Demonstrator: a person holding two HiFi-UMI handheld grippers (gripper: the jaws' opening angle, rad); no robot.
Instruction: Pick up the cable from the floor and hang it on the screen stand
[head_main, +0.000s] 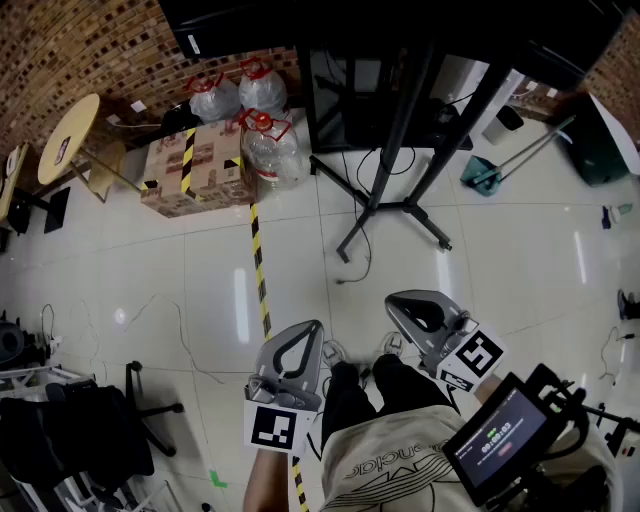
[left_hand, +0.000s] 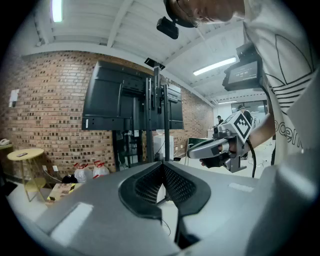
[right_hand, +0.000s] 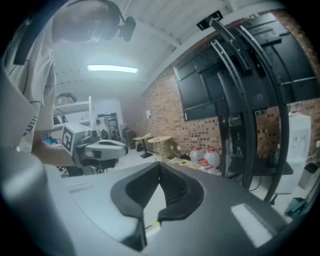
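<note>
Meanwhile left gripper (head_main: 316, 326) and right gripper (head_main: 392, 300) closed, empty; screen stand (head_main: 395, 140) ahead; cable (head_main: 352, 255) beside its leg.

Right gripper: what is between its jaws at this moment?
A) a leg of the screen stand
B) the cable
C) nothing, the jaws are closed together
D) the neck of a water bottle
C: in the right gripper view, the jaw tips of the right gripper meet and nothing is caught between them.
</note>
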